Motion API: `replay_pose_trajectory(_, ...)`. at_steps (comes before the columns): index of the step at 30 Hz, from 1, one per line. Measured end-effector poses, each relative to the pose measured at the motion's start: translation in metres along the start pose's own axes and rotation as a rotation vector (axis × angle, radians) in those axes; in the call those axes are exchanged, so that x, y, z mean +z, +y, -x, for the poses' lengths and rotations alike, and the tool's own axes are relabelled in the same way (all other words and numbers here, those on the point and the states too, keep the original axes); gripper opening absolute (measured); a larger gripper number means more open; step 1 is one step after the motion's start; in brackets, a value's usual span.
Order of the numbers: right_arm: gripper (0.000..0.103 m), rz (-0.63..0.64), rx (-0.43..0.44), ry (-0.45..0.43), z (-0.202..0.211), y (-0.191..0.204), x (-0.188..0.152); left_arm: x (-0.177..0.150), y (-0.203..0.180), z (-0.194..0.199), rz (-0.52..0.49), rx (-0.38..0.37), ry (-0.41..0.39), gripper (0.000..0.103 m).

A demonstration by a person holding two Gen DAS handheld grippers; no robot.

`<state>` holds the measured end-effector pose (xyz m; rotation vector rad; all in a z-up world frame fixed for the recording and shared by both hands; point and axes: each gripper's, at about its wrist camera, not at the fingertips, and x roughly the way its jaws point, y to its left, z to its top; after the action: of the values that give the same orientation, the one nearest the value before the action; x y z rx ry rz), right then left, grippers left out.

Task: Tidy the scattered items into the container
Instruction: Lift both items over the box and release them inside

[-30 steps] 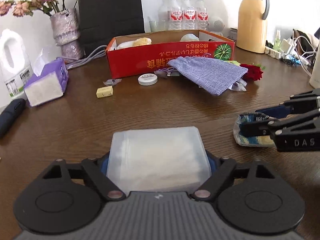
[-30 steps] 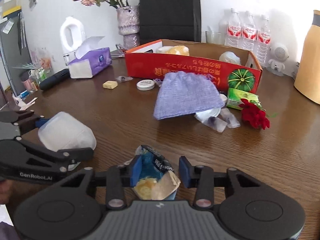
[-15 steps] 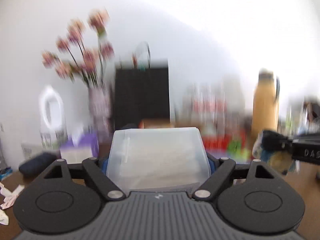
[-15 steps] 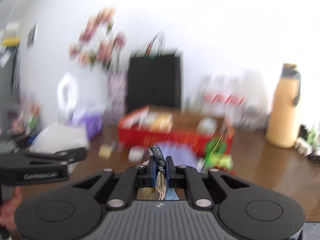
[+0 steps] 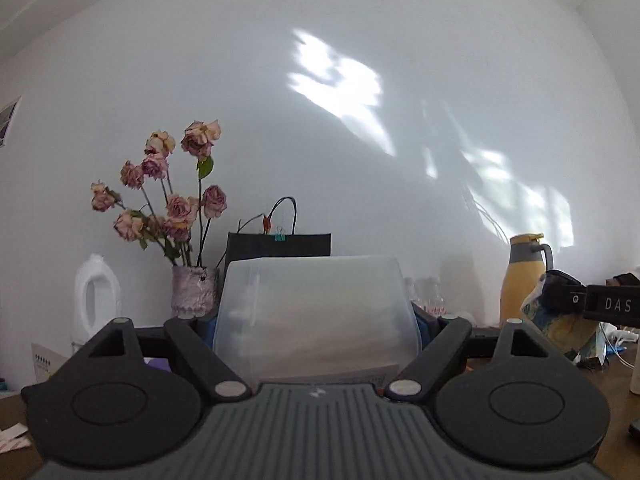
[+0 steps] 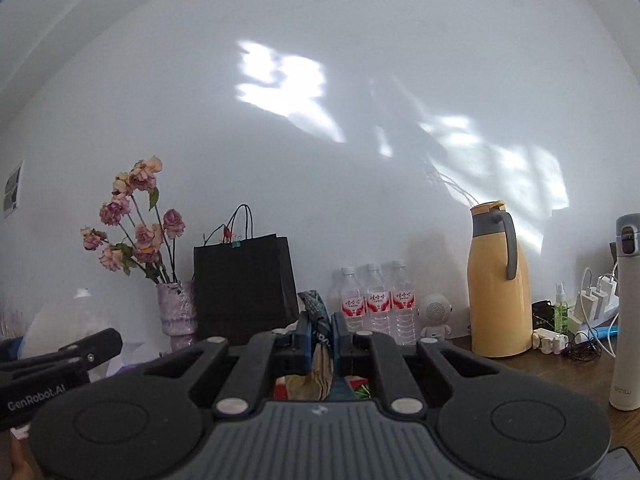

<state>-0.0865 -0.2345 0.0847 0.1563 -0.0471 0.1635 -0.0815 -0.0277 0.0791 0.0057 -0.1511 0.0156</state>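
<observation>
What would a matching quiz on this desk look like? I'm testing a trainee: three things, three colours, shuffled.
Things:
1. paper bag
2. jug
3. flask

Colours:
A. yellow with a grey handle
B. white with a grey cap
C. black

Pairs: 1-C, 2-A, 3-B

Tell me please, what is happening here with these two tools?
A person holds a claw in each hand and is tidying a table. The left claw grips a translucent plastic box between wide jaws. The right claw is shut on a crumpled snack wrapper. Both point about level toward the wall, at the height of the black bag and yellow jug. Neither item is in a container yet.
</observation>
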Motion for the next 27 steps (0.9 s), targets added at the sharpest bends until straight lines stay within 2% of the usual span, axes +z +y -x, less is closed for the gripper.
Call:
replay_pose_trajectory(3, 0.009, -0.024, 0.018, -0.022, -0.049, -0.001, 0.016, 0.006, 0.003, -0.060, 0.002, 0.007, -0.030, 0.084)
replay_pose_trajectory(6, 0.009, 0.012, 0.004, -0.039, -0.107, -0.009, 0.030, 0.011, 0.007, -0.126, 0.012, 0.031, -0.022, 0.084)
replay_pose_trajectory(10, 0.009, 0.013, -0.033, -0.025, -0.185, -0.027, 0.045, 0.013, 0.020, -0.199, 0.061, 0.085, 0.032, 0.084)
replay_pose_trajectory(14, 0.009, 0.032, -0.057, -0.023, -0.235, -0.037, 0.050, 0.013, 0.026, -0.246, 0.065, 0.065, 0.090, 0.084)
replay_pose_trajectory(16, 0.009, 0.046, -0.063, 0.012, -0.258, -0.041, 0.053, 0.014, 0.027, -0.271, 0.076, 0.056, 0.183, 0.084)
replay_pose_trajectory(18, 0.009, 0.051, -0.051, 0.157, -0.291, -0.046, 0.056, 0.010, 0.030, -0.303, 0.092, 0.051, 0.338, 0.084)
replay_pose_trajectory(20, 0.009, -0.001, -0.006, 0.407, -0.336, -0.055, 0.055, -0.004, 0.028, -0.336, 0.073, 0.041, 0.556, 0.084)
replay_pose_trajectory(22, 0.009, -0.095, 0.038, 0.633, -0.376, -0.063, 0.040, -0.025, 0.034, -0.356, 0.094, -0.003, 0.689, 0.084)
replay_pose_trajectory(24, 0.009, -0.156, 0.052, 0.750, -0.399, -0.061, 0.018, -0.044, 0.036, -0.372, 0.055, 0.019, 0.781, 0.084)
replay_pose_trajectory(27, 0.009, -0.135, 0.040, 0.843, -0.426, -0.045, -0.016, -0.066, 0.043, -0.394, 0.059, 0.016, 0.902, 0.084)
